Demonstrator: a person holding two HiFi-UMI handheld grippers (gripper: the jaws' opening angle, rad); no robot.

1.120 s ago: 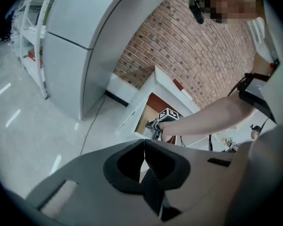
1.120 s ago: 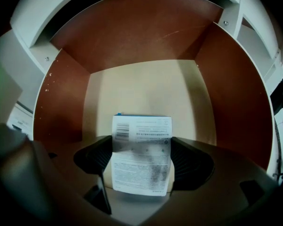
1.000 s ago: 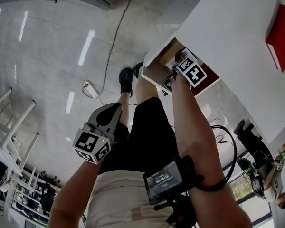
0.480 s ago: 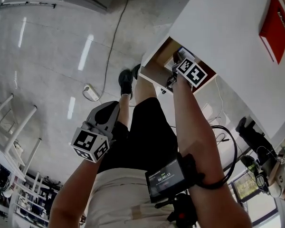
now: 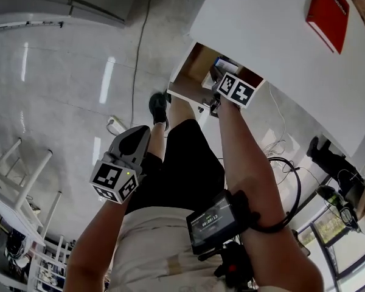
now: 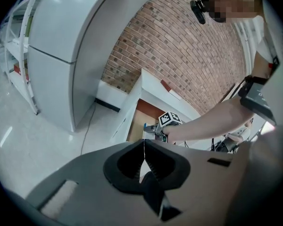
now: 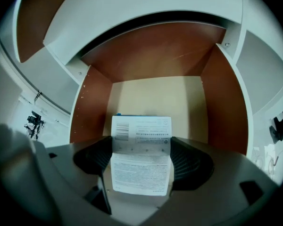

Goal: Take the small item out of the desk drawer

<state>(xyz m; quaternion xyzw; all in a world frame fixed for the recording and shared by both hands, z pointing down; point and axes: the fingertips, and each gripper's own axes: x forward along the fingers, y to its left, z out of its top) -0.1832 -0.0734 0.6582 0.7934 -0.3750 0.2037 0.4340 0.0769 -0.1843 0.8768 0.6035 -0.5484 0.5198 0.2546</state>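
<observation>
While the right gripper (image 7: 141, 145) is clamped on the small box (image 7: 140, 173), a white printed pkg w/ barcode, that box sits at the open drawer (image 7: 155, 95), whose bare floor shows at 12 o'clock beyond it. Grasp looks done. What's left, I'd judge, is pulling it clear of the drawer & desk (image 5: 261, 29). Left gripper (image 6: 144, 160), jaws together & empty, hangs at 7 o'clock in head view, well apart.

We count two grippers, the left gripper (image 6: 144, 154) and the right gripper (image 7: 141, 153), one open drawer (image 7: 155, 98) in one white desk (image 5: 261, 29), and one small printed box (image 7: 141, 135). We also count one flat red item (image 5: 327, 6), one power strip (image 5: 115, 125) and one strapped-on screen (image 5: 212, 221).
</observation>
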